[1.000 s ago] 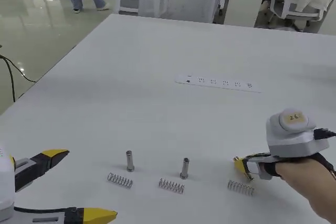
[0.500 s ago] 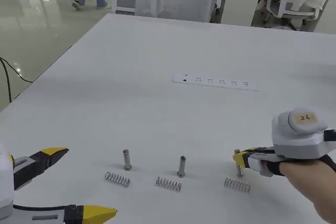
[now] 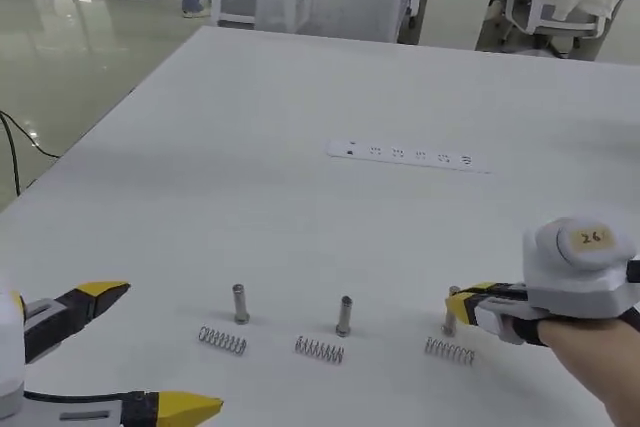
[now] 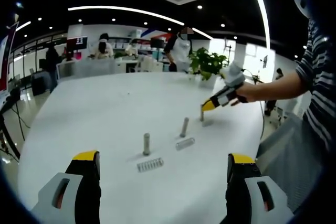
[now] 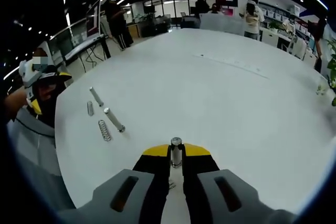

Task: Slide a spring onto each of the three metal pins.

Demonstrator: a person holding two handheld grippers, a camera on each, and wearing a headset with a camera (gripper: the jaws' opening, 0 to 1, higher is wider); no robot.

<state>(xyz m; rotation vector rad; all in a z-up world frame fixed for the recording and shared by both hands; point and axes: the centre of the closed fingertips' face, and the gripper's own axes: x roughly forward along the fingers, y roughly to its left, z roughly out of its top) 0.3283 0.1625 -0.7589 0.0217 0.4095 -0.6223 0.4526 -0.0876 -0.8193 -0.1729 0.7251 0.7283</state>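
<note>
Three short metal pins are on the white table [image 3: 300, 97]: the left pin [image 3: 240, 303] and middle pin [image 3: 345, 315] stand upright and free. My right gripper [image 3: 463, 305] is shut on the right pin [image 3: 451, 310], whose top shows between the yellow tips [image 5: 176, 150]. In front of each pin lies a spring, flat on the table: left [image 3: 222, 340], middle [image 3: 319, 350], right [image 3: 449, 351]. At the near left my left gripper [image 3: 150, 352] is open and holds nothing; its own view looks at the nearest pin [image 4: 146, 144] and spring [image 4: 150, 164].
A white power strip [image 3: 408, 156] lies across the table's middle, well behind the pins. Office chairs [image 3: 330, 2] stand at the far edge, with people beyond. The table's left edge [image 3: 110, 117] drops to the floor.
The right gripper has shifted slightly to the right, and the right pin now shows upright at its tips. The left gripper has stayed put. The head camera has drifted a little.
</note>
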